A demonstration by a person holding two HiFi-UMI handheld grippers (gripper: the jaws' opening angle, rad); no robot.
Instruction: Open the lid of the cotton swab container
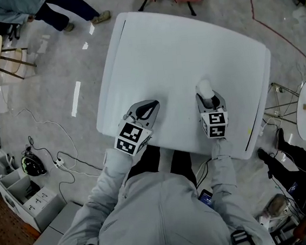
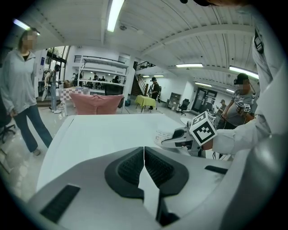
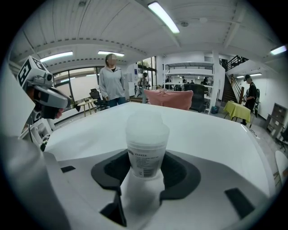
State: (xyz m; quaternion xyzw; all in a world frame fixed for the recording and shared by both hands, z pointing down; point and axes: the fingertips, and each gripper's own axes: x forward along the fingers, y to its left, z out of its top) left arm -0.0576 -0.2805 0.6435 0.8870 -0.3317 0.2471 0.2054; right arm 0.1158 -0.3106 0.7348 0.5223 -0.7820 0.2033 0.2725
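The person's grey sleeves point(image 1: 104, 206) reach forward over the near edge of the white table point(image 1: 178, 51). The left tongs point(image 1: 152, 105) rest on the table near that edge, pressed fully together with nothing between them. The right tongs point(image 1: 210, 96) stand wide around the cotton swab container point(image 3: 146, 150), pads just beside its sides. The container stands upright on the table toward the near right. Its frosted lid point(image 3: 145, 123) is still on.
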